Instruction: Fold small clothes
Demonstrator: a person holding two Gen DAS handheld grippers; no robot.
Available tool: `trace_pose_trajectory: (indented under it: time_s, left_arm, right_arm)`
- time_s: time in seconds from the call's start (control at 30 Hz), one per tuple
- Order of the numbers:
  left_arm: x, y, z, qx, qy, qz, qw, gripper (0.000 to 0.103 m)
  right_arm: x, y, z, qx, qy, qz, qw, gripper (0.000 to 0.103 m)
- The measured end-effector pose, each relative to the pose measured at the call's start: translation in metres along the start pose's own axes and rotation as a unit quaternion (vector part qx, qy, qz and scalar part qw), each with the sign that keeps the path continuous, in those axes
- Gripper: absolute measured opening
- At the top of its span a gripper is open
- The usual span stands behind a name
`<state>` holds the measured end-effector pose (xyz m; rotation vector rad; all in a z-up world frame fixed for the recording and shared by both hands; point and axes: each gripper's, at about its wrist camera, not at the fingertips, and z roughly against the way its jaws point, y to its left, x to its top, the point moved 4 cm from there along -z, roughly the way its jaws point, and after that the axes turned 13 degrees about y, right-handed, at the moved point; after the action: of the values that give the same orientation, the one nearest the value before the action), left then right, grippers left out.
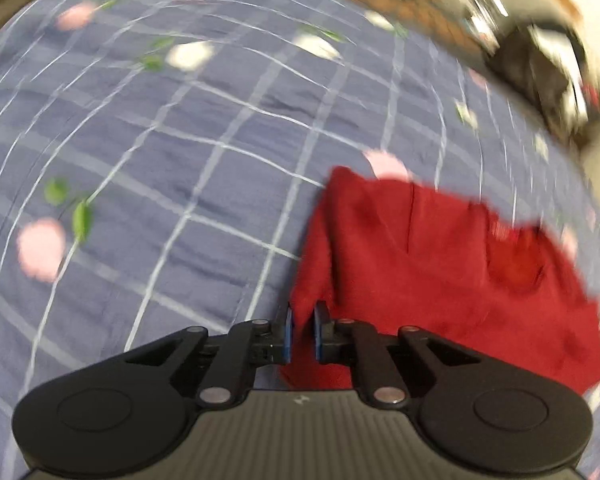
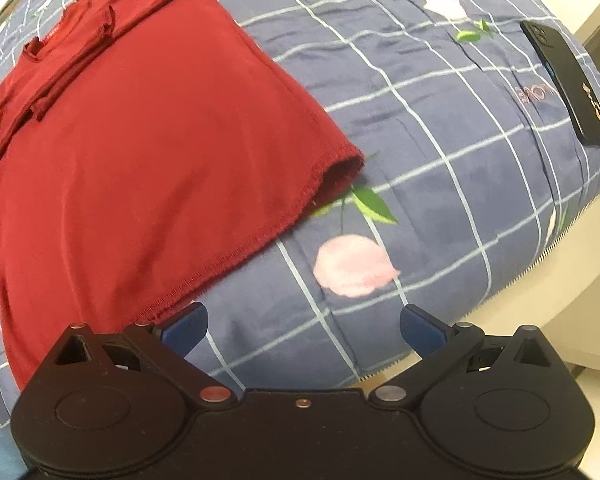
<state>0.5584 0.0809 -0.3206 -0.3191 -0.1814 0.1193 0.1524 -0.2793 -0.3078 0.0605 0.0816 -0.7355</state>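
Observation:
A dark red shirt (image 2: 140, 128) lies spread on the blue checked quilt, its hem toward me and a sleeve folded across its upper left. In the blurred left wrist view the same red shirt (image 1: 440, 264) rises in a bunch at lower right. My left gripper (image 1: 303, 330) is shut on an edge of the red fabric, which runs between its blue pads. My right gripper (image 2: 303, 326) stands wide open just above the quilt, right of the shirt's hem corner, with nothing between its fingers.
The blue checked quilt (image 2: 440, 168) with pink flowers and green leaves covers the bed. A black phone (image 2: 568, 80) lies near the quilt's right edge. Beyond that edge the bed drops off to a pale floor (image 2: 572, 312). Blurred dark objects (image 1: 552, 80) sit past the bed at upper right.

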Motion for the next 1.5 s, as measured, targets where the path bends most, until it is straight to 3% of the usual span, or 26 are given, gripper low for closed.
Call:
trace_pose_trajectory:
  time_s: [0.17,0.23,0.3,0.43,0.47,0.53,0.67,0.87,0.97,1.0,1.03,1.1,1.2,1.37,1.5]
  left_arm:
    - [-0.009,0.029,-0.004,-0.05,-0.001,0.106,0.9931,0.01]
    - [-0.008,0.039,-0.005,-0.075,-0.005,0.157,0.9848,0.011]
    - [-0.006,0.04,-0.005,-0.076,-0.007,0.172,0.9821,0.012]
    - [-0.001,0.019,0.001,-0.012,-0.008,0.085,0.9963,0.018]
    - [0.001,0.012,0.006,0.006,-0.018,0.065,0.9977,0.02]
    - [0.004,0.002,0.014,0.022,-0.034,0.037,0.9985,0.036]
    - [0.022,-0.022,0.01,0.042,-0.04,-0.017,0.9982,0.036]
    - [0.062,-0.043,-0.038,0.122,0.019,-0.021,0.9922,0.036]
    - [0.067,-0.049,-0.042,0.135,0.028,-0.028,0.99,0.036]
    - [0.065,-0.051,-0.037,0.135,0.022,-0.03,0.9902,0.042]
    - [0.061,-0.053,-0.032,0.132,0.015,-0.032,0.9907,0.055]
    - [0.049,-0.053,-0.017,0.126,-0.001,-0.032,0.9915,0.07]
    - [0.023,-0.051,0.006,0.125,-0.018,-0.033,0.9914,0.083]
    - [-0.041,-0.04,0.037,0.139,-0.017,-0.044,0.9892,0.093]
    - [-0.101,-0.035,0.051,0.174,-0.002,-0.053,0.9834,0.099]
  right_arm:
    - [0.002,0.008,-0.002,0.008,0.001,0.012,1.0,0.102]
    - [0.001,0.01,-0.002,0.009,0.001,0.021,1.0,0.102]
    - [0.0,0.011,-0.002,0.009,-0.001,0.025,1.0,0.102]
    - [0.0,0.006,-0.002,0.009,-0.001,0.01,1.0,0.102]
    - [0.0,0.004,-0.002,0.01,-0.001,0.004,1.0,0.102]
    - [0.001,0.003,-0.002,0.011,-0.004,-0.002,1.0,0.102]
    - [-0.001,0.003,-0.001,0.013,-0.004,-0.001,1.0,0.102]
    - [-0.008,0.001,0.004,0.006,-0.004,0.002,1.0,0.102]
    - [-0.013,-0.007,0.007,-0.001,-0.004,-0.011,1.0,0.102]
    - [-0.014,-0.01,0.008,-0.002,-0.004,-0.016,1.0,0.102]
    - [-0.015,-0.013,0.009,-0.002,-0.004,-0.022,1.0,0.102]
    - [-0.014,-0.015,0.012,-0.002,-0.005,-0.025,1.0,0.102]
    - [-0.004,-0.013,0.02,0.001,-0.017,-0.017,1.0,0.102]
    - [0.015,-0.011,0.028,0.004,-0.029,0.019,0.999,0.102]
    - [0.026,-0.01,0.025,0.007,-0.021,0.06,0.998,0.102]
